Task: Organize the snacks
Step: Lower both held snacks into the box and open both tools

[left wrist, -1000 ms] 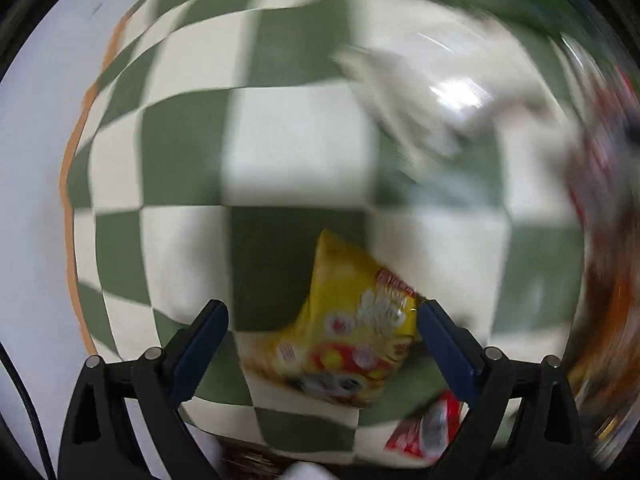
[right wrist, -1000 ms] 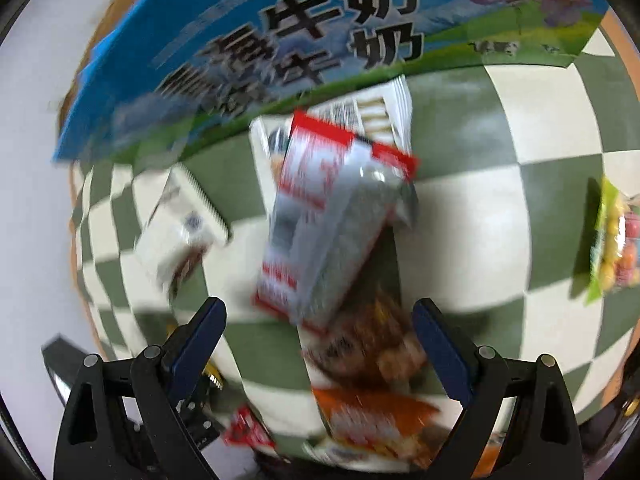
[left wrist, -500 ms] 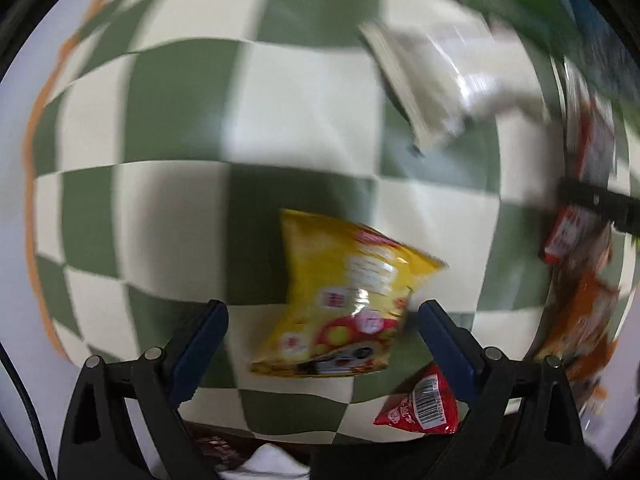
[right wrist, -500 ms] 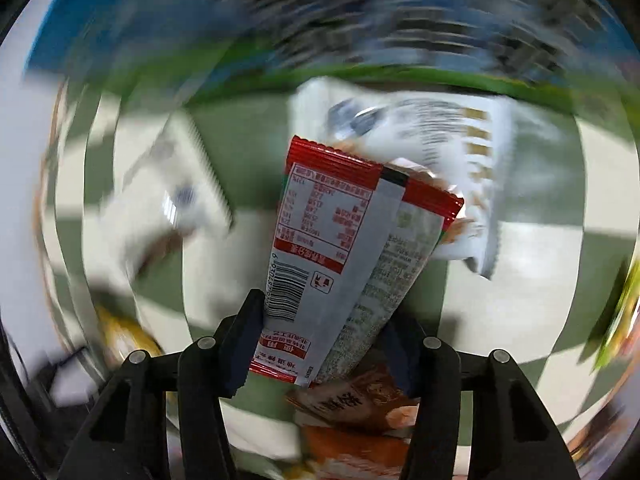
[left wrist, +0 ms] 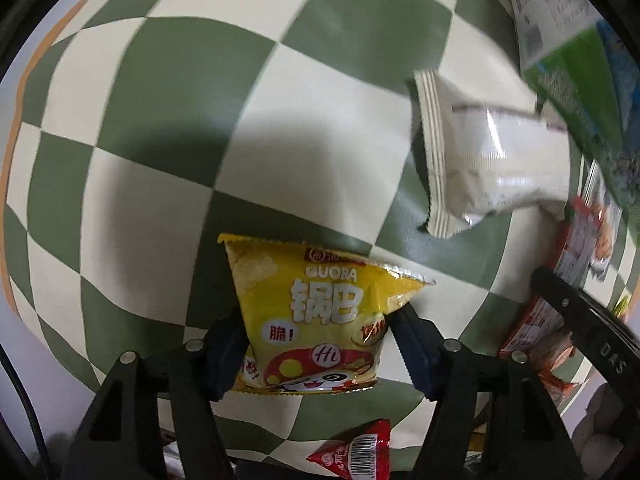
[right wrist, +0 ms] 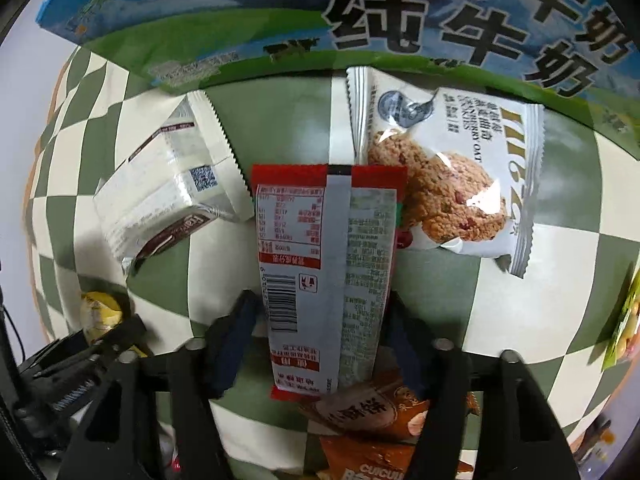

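While both my tongs are closing over the checkered cloth (left wrist: 168, 92), left gripper (left wrist: 318, 354) pinching the yellow guoba bag (left wrist: 316, 312) and right gripper (right wrist: 316, 344) squeezing the red-and-grey packet (right wrist: 324, 264), I'd grip gently, mid-body, then lift straight up.

Even indoor light — soft shadows, wrapper glare, blurred fisheye-warped edges.

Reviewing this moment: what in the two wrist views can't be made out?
- Left wrist: the red triangular packet is cut off by the bottom edge.
- Left wrist: packets at the right edge are blurred and partly behind the other gripper's black arm.
- Right wrist: the front of the red-and-white packet faces away.
- Right wrist: the brown packets underneath are partly covered; the blue milk carton is cropped on top.
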A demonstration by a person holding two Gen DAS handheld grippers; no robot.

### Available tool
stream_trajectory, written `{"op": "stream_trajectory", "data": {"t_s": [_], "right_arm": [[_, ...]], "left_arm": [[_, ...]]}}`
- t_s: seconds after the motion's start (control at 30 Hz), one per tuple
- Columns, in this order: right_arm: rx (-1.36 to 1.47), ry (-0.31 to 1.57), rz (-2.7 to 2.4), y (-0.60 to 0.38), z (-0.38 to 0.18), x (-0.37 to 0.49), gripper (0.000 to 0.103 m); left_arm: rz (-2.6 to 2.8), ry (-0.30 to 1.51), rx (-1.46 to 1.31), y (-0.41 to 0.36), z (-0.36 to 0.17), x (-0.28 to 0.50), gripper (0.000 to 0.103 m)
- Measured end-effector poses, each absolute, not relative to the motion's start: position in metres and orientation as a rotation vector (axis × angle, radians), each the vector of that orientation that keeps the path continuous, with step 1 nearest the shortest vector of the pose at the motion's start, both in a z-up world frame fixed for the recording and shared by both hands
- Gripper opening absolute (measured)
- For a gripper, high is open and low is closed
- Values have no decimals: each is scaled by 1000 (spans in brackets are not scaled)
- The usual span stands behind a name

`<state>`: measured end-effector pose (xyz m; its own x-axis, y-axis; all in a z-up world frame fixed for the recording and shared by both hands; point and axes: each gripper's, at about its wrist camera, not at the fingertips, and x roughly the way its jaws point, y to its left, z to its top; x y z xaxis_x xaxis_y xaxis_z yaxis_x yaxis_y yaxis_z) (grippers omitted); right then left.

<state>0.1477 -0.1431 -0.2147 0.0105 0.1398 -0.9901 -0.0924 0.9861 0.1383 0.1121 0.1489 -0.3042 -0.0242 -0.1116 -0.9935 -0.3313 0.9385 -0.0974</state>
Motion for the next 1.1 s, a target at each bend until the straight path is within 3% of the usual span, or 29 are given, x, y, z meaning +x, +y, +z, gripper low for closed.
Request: {"op": "stream_trajectory", "data": {"t_s": [0.13,0.27,0.37,0.53,0.77,1.1], "right_arm": [[-8,1544,263,-137,-217,134,57],[-20,1551,261,-134,-220,136,57],[-17,1535,248,-138,-219,139,47],[73,1508,270,-158,-207,138,45],[182,1426,349,-204,-147,124,45],[291,1246,405,-264,-29,136,45]], "left_arm": [[175,1587,-248,139,-308,123,66],[204,1541,-242,121,-298,112,55],[214,1506,-228,113,-284,102,50],[199,1453,-256,113,-254,85,50],[108,1340,-300,103,-180,87,50],[-116,1206,-338,72,-70,185,50]]}}
